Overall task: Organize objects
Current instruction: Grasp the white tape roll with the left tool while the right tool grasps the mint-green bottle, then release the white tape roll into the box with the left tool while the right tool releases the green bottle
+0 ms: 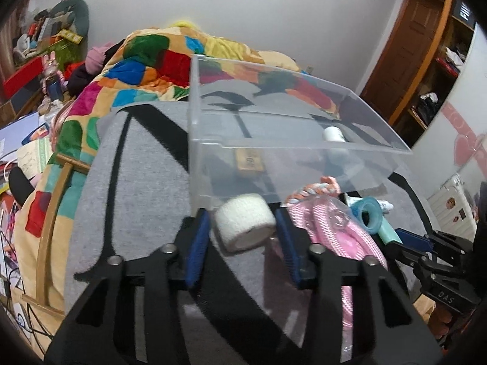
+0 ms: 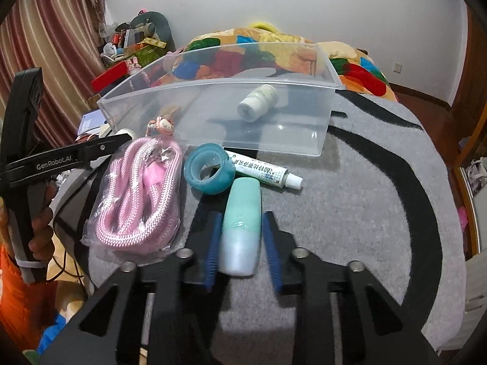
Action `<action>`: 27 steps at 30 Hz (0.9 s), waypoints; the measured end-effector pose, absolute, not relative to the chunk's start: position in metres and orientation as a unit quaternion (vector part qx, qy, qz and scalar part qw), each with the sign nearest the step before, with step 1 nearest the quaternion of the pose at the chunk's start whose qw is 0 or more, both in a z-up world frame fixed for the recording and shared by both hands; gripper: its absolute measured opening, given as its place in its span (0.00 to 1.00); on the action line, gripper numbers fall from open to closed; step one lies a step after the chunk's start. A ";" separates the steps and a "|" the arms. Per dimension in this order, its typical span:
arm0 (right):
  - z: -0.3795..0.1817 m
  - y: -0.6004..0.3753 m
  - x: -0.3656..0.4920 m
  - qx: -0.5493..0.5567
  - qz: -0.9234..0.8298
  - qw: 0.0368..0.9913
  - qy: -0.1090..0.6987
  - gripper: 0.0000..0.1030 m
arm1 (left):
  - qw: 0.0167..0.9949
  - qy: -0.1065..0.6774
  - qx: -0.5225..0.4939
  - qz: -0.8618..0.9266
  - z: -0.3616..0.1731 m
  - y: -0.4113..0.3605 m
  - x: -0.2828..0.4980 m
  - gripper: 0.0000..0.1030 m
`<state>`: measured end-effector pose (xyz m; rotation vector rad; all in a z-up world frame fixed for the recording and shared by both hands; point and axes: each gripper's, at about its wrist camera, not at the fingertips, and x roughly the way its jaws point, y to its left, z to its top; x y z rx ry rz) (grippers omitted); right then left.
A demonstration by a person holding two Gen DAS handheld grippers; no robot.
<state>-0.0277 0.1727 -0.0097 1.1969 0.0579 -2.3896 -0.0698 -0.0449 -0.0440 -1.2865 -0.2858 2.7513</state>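
Observation:
A clear plastic bin (image 1: 304,152) (image 2: 213,97) stands on the grey blanket. It holds a white bottle (image 2: 257,103) (image 1: 333,133) and a tan block (image 1: 249,159). My left gripper (image 1: 243,228) is shut on a white bandage roll (image 1: 245,226), held just before the bin's near corner. My right gripper (image 2: 240,243) is open around a green-and-white bottle (image 2: 242,225) that lies on the blanket; the pads stand a little off its sides. A pink rope in a bag (image 2: 140,194) (image 1: 334,231), a teal tape roll (image 2: 210,168) (image 1: 369,214) and a toothpaste tube (image 2: 264,172) lie in front of the bin.
A braided pink-and-white toy (image 2: 161,124) (image 1: 313,191) rests by the bin's front. A colourful quilt (image 1: 146,70) is heaped behind the bin. Clutter fills the floor at left (image 1: 27,158). A wooden door and shelves (image 1: 426,60) stand at right.

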 end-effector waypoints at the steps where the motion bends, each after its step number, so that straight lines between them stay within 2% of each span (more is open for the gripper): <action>1: -0.010 0.173 -0.026 0.434 -0.870 0.232 0.020 0.23 | 0.042 -0.087 -0.418 0.903 -0.043 -0.043 -0.068 0.39; 9: 0.009 0.181 -0.018 0.411 -0.883 0.227 0.010 0.22 | 0.024 -0.079 -0.392 0.916 -0.028 -0.047 -0.051 0.39; 16: 0.040 0.192 -0.017 0.373 -0.901 0.221 -0.006 0.22 | 0.028 -0.084 -0.346 0.934 0.011 -0.053 -0.037 0.39; 27: 0.083 0.185 -0.047 0.320 -0.924 0.210 -0.005 0.22 | 0.025 -0.066 -0.300 0.951 0.051 -0.052 -0.058 0.39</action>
